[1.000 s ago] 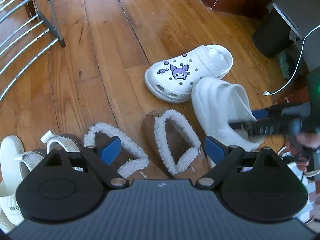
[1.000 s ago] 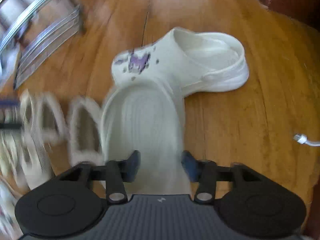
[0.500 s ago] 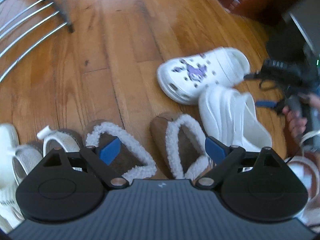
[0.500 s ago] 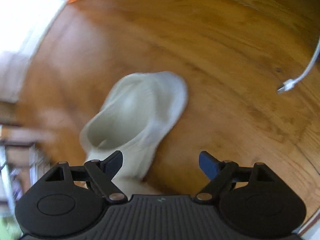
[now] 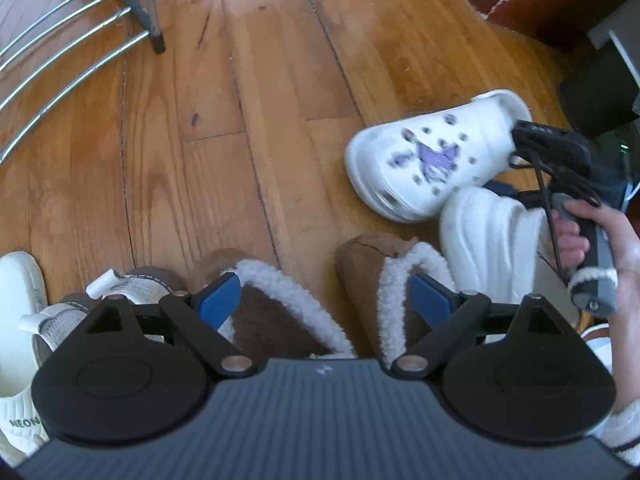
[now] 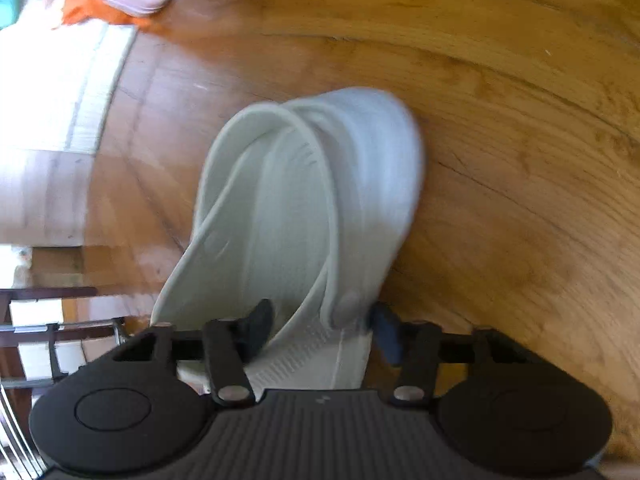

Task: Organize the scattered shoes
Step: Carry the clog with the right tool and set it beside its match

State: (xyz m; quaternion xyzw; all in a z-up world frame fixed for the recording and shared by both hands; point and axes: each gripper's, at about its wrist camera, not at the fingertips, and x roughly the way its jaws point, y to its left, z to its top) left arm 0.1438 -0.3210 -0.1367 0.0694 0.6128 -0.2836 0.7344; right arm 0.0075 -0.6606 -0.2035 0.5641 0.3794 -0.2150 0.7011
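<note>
Right tool closing on the white clog

The white clog [image 6: 312,208], lying on the floor at three o'clock of the fleece slippers [image 5: 400,280], is sitting between the right tool's [image 6: 320,328] just-closing jaws for lifting; the left tool [image 5: 324,296] is hovering wide open, empty.

Open wood floor [image 5: 248,128] ahead; metal rack [image 5: 76,40] far left, shoes crowding near and right.

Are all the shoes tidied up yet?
Not yet. Nothing looks put away. The right tongs have just closed on the heel of the white clog. The left tongs hang open over two fluffy brown slippers. A second white clog and white sneakers lie on the floor.
</note>
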